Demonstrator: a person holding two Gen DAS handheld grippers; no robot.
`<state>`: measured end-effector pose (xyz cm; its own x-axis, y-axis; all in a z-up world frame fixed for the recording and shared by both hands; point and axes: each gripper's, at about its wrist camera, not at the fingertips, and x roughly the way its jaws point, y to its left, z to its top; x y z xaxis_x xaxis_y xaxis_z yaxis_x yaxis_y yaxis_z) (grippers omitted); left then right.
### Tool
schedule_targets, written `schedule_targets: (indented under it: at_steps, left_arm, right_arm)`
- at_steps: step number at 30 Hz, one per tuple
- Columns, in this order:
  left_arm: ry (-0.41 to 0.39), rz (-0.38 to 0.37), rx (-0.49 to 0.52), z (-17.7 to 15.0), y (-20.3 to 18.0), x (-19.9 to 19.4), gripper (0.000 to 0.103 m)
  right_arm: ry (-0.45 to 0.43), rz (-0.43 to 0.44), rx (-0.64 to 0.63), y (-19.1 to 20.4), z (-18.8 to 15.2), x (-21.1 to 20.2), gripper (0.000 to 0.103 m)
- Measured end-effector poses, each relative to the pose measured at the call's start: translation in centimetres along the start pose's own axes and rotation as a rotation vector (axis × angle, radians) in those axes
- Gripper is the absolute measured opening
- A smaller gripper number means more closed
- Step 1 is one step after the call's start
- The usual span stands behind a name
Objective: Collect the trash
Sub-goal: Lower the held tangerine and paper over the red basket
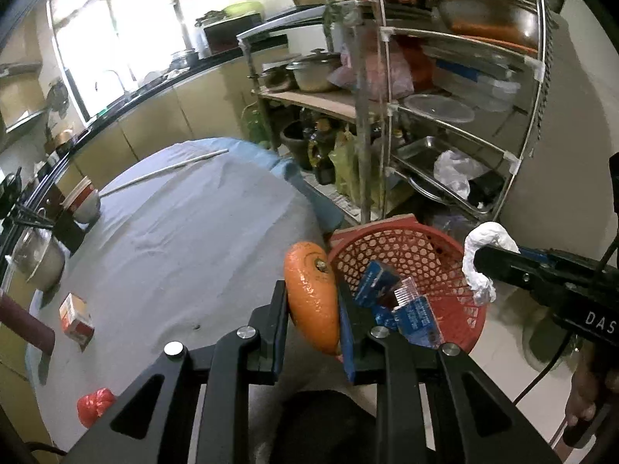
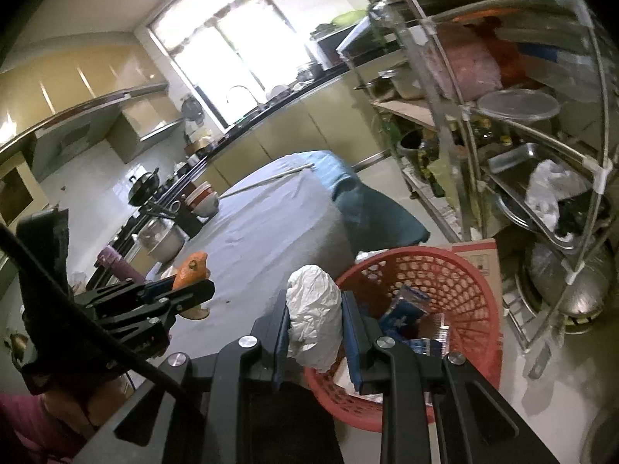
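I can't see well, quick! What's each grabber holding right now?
Left gripper: closed on the orange carrot.
Right gripper: closed on the crumpled white paper, by the red basket.

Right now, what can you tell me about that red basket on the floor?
The red basket looks like plastic, round, its wall pierced all over with small holes. It stands upright and open on the pale floor, close beside the cloth-covered table, in front of a metal shelf rack. Inside lie blue packets and a clear ridged wrapper. A cardboard piece shows behind its far rim. Neither gripper touches it.
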<state>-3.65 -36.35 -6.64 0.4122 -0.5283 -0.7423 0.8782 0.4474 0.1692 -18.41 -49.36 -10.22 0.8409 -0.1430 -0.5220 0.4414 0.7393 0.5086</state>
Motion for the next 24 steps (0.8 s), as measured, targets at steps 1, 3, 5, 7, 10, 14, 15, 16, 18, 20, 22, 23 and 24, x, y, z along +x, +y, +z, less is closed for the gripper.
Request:
schedule_targets:
  at_steps: [1,3,5,7,10,14,15,16,18,20,22,23,24]
  left_arm:
    - [0.002,0.003,0.009,0.0,-0.4,0.1,0.025]
    - [0.008,0.006,0.025,0.0,-1.0,0.4,0.025]
    - [0.016,0.005,0.041,0.0,-1.5,0.7,0.025]
    - [0.025,0.002,0.061,0.0,-2.2,1.0,0.025]
    - [0.039,-0.007,0.087,0.0,-3.2,1.5,0.025]
    - [0.058,-0.024,0.115,-0.1,-4.4,2.1,0.025]
    - [0.066,-0.03,0.121,-0.1,-4.8,2.4,0.025]
    - [0.072,-0.034,0.127,-0.2,-5.0,2.6,0.025]
    - [0.088,-0.041,0.135,-0.2,-5.5,3.1,0.025]
    - [0.103,-0.048,0.137,-0.2,-5.9,3.6,0.025]
    - [0.114,-0.054,0.135,-0.1,-6.0,4.1,0.025]
    - [0.118,-0.059,0.131,0.0,-6.0,4.3,0.025]
    - [0.123,-0.066,0.125,0.0,-6.0,4.5,0.025]
  right_arm:
    - [-0.001,-0.002,0.009,-0.4,0.0,-0.1,0.027]
    - [-0.002,-0.006,0.018,-0.8,-0.1,-0.1,0.027]
    - [-0.002,-0.008,0.027,-1.3,-0.1,-0.1,0.027]
    - [-0.005,-0.009,0.034,-1.7,-0.1,-0.2,0.027]
    - [-0.01,-0.014,0.048,-2.4,-0.2,-0.3,0.027]
    - [-0.014,-0.024,0.076,-3.7,-0.2,-0.6,0.027]
    - [-0.013,-0.027,0.081,-3.9,-0.3,-0.6,0.027]
    - [-0.01,-0.03,0.087,-4.2,-0.3,-0.6,0.027]
    - [-0.007,-0.034,0.096,-4.7,-0.4,-0.6,0.027]
    - [-0.003,-0.035,0.108,-5.2,-0.5,-0.5,0.027]
    - [0.001,-0.036,0.122,-5.8,-0.6,-0.4,0.027]
    - [0.002,-0.037,0.126,-5.9,-0.6,-0.3,0.027]
    - [0.005,-0.036,0.13,-6.1,-0.7,-0.2,0.027]
